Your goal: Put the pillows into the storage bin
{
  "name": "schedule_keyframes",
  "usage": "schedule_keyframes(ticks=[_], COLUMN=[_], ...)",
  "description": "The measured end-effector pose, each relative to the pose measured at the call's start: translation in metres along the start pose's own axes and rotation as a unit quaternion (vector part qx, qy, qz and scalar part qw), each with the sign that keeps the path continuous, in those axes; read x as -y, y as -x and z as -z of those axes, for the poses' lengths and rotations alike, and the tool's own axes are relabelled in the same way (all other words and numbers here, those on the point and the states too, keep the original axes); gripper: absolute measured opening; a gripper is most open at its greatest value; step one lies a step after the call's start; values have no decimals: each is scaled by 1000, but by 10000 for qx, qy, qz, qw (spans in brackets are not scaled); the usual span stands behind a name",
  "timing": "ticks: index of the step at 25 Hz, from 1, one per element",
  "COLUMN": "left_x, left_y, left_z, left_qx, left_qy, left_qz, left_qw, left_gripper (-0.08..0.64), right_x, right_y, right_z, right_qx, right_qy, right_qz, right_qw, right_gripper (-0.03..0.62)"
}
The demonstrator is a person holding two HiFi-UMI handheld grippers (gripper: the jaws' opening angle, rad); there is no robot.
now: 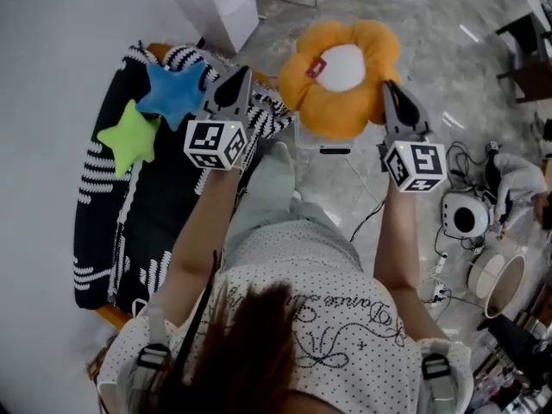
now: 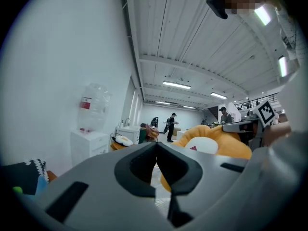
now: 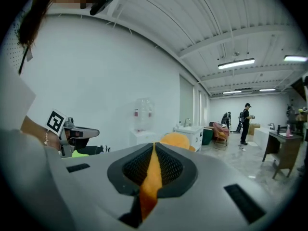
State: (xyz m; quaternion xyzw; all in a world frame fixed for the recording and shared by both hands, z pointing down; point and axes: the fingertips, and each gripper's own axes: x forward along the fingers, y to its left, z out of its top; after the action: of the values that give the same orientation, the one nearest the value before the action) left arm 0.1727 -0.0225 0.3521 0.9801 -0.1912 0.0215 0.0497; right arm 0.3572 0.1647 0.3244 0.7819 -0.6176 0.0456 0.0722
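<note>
An orange flower pillow (image 1: 345, 76) with a white centre hangs in the air in front of me. My right gripper (image 1: 390, 89) is shut on its right edge, and a fold of orange cloth (image 3: 153, 177) shows pinched between the jaws (image 3: 154, 146). My left gripper (image 1: 237, 80) is shut with nothing in it, left of the flower pillow (image 2: 216, 146) and apart from it. A blue star pillow (image 1: 175, 91) and a green star pillow (image 1: 129, 136) lie on a black-and-white striped throw (image 1: 129, 222) at my left. A pale bin rim (image 1: 323, 147) shows under the flower pillow.
A white cabinet (image 1: 216, 3) stands beyond the throw. Cables and round white devices (image 1: 466, 218) lie on the floor at the right. A water dispenser (image 2: 91, 129) stands by the wall, and people stand far down the hall (image 3: 245, 121).
</note>
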Motion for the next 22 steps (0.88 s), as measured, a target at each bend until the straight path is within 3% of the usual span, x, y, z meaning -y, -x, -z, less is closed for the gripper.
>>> schedule_keyframes(ticks=[12, 17, 22], left_x=[-47, -47, -48], left_y=[-169, -220, -252], left_z=[17, 43, 85], left_qx=[-277, -579, -865], left_qy=[161, 193, 314], left_qz=[840, 1210, 1249], left_qw=[9959, 9908, 9879], left_gripper=[5, 3, 3], right_x=[81, 100, 114], right_y=[-101, -124, -139], right_z=[20, 53, 106], right_qx=[-407, -729, -1104], right_qy=[-218, -530, -828], right_qz=[874, 1186, 1340], right_qw=[9951, 9888, 9813], right_gripper=[25, 25, 25])
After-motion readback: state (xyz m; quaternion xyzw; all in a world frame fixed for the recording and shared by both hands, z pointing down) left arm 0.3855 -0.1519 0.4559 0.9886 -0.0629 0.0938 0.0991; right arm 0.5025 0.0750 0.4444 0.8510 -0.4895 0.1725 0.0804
